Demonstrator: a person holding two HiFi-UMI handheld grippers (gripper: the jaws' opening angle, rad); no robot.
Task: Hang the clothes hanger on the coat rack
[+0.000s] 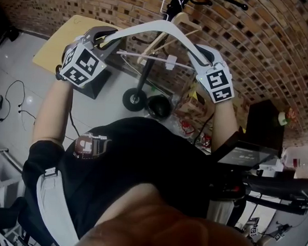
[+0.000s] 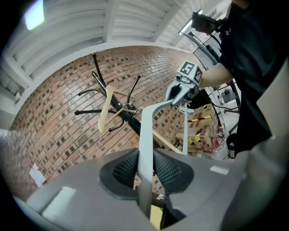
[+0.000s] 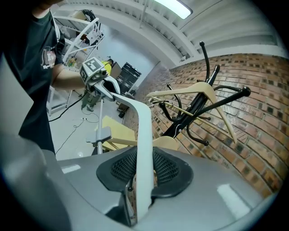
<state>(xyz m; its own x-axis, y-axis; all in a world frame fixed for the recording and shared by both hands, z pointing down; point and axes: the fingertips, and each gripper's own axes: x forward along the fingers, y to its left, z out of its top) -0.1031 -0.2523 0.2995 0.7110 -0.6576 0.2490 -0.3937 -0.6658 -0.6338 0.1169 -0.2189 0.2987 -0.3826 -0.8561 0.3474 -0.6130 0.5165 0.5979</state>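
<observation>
Simply a slim, curved white hanger (image 1: 144,27) between mesh-textured black fingers (image 2: 124,169).

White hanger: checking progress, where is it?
Head view, top centre: white hanger held between left gripper and right gripper, one at each end, before the coat rack with a wooden hanger.

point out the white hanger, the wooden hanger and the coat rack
white hanger (image 1: 160,23), head view, top of its arch
wooden hanger (image 3: 180,89), right gripper view, upper shoulder
coat rack (image 2: 131,119), left gripper view, black pole

head camera downward, others toward coat rack (image 2: 131,121)
</observation>
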